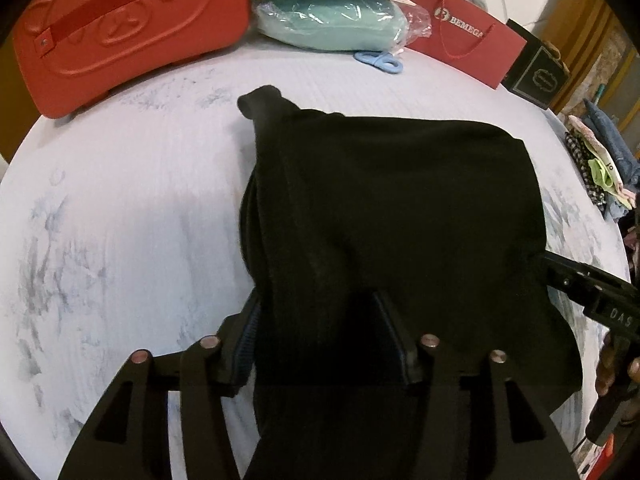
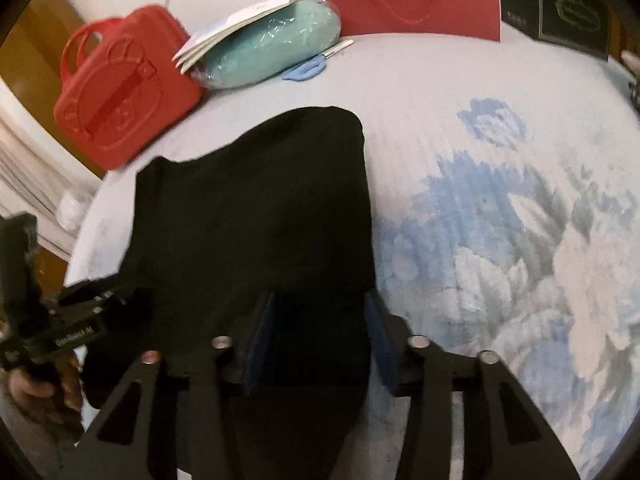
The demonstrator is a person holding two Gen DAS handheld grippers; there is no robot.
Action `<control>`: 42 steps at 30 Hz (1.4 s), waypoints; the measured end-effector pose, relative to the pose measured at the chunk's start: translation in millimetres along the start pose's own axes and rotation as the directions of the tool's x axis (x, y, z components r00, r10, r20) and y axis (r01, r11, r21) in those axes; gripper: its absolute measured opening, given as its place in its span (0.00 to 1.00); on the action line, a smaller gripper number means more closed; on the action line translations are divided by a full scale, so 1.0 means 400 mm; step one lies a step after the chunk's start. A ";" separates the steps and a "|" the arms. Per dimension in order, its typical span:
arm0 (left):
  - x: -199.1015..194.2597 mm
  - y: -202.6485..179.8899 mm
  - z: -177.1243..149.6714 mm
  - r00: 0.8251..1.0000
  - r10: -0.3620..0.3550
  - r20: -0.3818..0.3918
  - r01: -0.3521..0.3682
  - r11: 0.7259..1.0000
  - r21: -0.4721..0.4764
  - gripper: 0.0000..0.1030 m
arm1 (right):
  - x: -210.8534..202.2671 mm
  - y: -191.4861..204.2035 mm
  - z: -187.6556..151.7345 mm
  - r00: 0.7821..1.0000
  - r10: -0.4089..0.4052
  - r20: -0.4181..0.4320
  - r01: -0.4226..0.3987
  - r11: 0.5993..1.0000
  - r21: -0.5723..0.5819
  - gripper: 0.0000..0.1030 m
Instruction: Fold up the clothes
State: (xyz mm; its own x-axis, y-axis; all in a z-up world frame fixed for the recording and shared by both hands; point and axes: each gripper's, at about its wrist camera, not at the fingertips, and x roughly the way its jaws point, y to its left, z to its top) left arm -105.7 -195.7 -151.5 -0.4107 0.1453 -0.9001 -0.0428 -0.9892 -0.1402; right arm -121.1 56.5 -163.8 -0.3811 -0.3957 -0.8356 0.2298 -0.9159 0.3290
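Observation:
A black garment (image 1: 392, 208) lies folded on the pale blue-patterned bed; it also shows in the right wrist view (image 2: 256, 208). My left gripper (image 1: 320, 328) has its jaws wide apart, with the garment's near left part draped between and over its fingers. My right gripper (image 2: 320, 320) also has its jaws apart, straddling the garment's near right part. The right gripper shows in the left wrist view (image 1: 580, 284) at the garment's right edge. The left gripper shows in the right wrist view (image 2: 76, 320) at the garment's left edge.
At the back of the bed stand a red case (image 1: 128, 28), a teal pillow in plastic (image 1: 332, 20) with papers on it, blue scissors (image 1: 380, 60), a red paper bag (image 1: 464, 32) and a dark box (image 1: 536, 76). Clothes are piled (image 1: 600, 164) at the right edge.

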 end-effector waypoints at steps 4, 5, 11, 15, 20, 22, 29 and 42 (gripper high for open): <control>-0.004 0.024 -0.010 0.998 -0.063 -0.004 0.063 0.997 -0.034 0.16 | -0.007 -0.004 -0.017 1.000 -0.005 0.008 0.005 1.000 0.004 0.13; -0.003 0.027 -0.008 0.998 -0.069 -0.004 0.069 0.997 -0.039 0.16 | -0.011 -0.009 -0.020 1.000 -0.011 0.021 0.011 1.000 0.011 0.13; 0.000 0.017 -0.004 0.998 -0.058 0.000 0.058 0.998 -0.029 0.20 | -0.039 -0.030 -0.010 0.996 -0.038 0.080 0.035 0.999 0.041 0.48; 0.002 0.008 -0.003 0.999 -0.051 0.005 0.051 0.998 -0.024 0.22 | -0.020 -0.024 -0.020 0.999 0.006 0.045 -0.008 0.999 0.045 0.48; 0.006 -0.001 0.001 0.999 -0.043 0.008 0.043 0.999 -0.015 0.22 | -0.032 0.001 -0.021 0.997 -0.026 0.068 0.027 0.999 -0.022 0.35; 0.008 -0.001 0.001 0.999 -0.045 0.010 0.045 0.999 -0.015 0.22 | -0.037 0.010 -0.021 0.996 -0.038 0.077 0.042 0.998 -0.049 0.34; 0.011 0.004 -0.001 0.999 -0.052 0.013 0.052 0.999 -0.014 0.22 | -0.052 0.021 -0.005 0.992 -0.055 0.114 0.063 0.995 -0.074 0.33; 0.007 0.017 -0.006 0.999 -0.050 0.011 0.050 0.999 -0.013 0.27 | -0.010 0.003 -0.017 0.998 -0.040 0.044 0.043 0.998 -0.046 0.33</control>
State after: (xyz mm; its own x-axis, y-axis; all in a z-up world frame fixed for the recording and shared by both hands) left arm -105.0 -202.1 -156.2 -0.4180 0.1942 -0.8875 -0.0513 -0.9804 -0.1904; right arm -113.2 57.7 -163.0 -0.4295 -0.3609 -0.8278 0.2546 -0.9279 0.2724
